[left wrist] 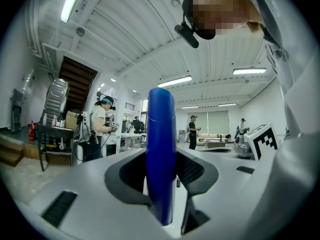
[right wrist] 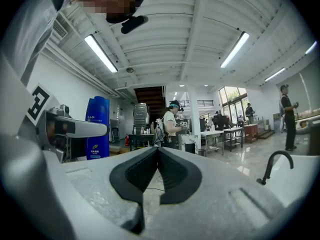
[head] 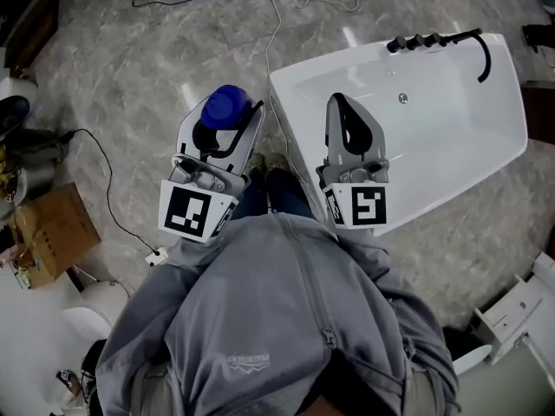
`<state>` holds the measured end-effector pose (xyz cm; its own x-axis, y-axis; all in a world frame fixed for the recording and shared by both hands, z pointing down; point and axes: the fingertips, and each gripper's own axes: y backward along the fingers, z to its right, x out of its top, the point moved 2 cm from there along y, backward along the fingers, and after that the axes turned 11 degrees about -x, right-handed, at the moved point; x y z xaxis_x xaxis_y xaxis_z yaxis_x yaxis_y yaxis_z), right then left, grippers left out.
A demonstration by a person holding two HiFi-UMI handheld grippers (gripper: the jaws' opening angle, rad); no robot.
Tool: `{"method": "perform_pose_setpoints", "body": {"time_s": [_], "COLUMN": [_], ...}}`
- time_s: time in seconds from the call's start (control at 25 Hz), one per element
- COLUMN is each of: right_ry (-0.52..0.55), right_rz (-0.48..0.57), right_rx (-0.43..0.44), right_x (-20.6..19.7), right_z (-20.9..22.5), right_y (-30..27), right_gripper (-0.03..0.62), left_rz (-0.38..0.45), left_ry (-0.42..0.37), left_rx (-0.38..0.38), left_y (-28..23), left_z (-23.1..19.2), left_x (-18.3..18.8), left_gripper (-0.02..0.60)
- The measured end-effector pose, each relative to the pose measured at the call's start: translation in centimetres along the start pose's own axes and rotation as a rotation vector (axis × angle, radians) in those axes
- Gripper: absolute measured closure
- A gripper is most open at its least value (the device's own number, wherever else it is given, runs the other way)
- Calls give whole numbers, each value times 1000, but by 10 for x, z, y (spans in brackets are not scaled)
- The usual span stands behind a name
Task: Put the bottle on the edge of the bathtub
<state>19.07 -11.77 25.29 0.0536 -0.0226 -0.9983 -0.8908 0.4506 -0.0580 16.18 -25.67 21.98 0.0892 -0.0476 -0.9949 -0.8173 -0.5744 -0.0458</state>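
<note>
Head view: the left tongs [head: 221, 126] are clamped on the tall blue plastic bottle [head: 224, 107], held above the floor just off the white bathtub [head: 513, 102]. The right tongs [head: 345, 115] hang over the tub, at 3 o'clock from the bottle.

Left gripper view: the pads squeeze the bottle's body dead centre.

Right gripper view: tongs together with nothing in them, bottle at 9 o'clock.

My guess is it's stiff, smooth plastic, a bit slippery and tippy, so a mid-body grip seems right.
</note>
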Motion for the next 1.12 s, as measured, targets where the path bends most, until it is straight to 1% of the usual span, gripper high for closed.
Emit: {"method": "perform_pose_setpoints", "body": {"time_s": [0.12, 0.2, 0.28, 0.36, 0.44, 0.52, 0.76, 0.88, 0.96, 1.12], "right_ry": [21, 34, 48, 50, 30, 22, 1, 14, 21, 46], "right_rz": [18, 25, 31, 32, 21, 16, 11, 1, 3, 0], "right_rx": [-25, -28, -36, -52, -68, -68, -58, -62, -69, -82], "right_x": [-5, -10, -15, -23, -31, -39, -73, -94, -105, -125], "right_z": [4, 4, 4, 6, 7, 11, 27, 40, 45, 54], "right_y": [-1, -2, -3, -3, -4, -7, -19, -28, -32, -39], "right_gripper": [591, 591, 591, 591, 591, 591, 591, 591, 591, 591], "left_rz": [21, 11, -1, -5, -17, -28, -12, 6, 3, 12], "left_ry": [-11, -27, -43, -36, -27, -37, -50, -66, -70, -108], "left_rx": [-90, -150, -196, -229, -256, -286, -363, -375, -379, -425], "left_y": [-18, -28, -40, -49, -57, -68, -105, -125, -133, -147], "left_z": [5, 8, 11, 13, 14, 13, 10, 7, 7, 11], "left_x": [-5, -13, -22, -31, -41, -49, -75, -90, -102, -122], "left_gripper": [430, 430, 431, 430, 430, 430, 430, 430, 430, 430]}}
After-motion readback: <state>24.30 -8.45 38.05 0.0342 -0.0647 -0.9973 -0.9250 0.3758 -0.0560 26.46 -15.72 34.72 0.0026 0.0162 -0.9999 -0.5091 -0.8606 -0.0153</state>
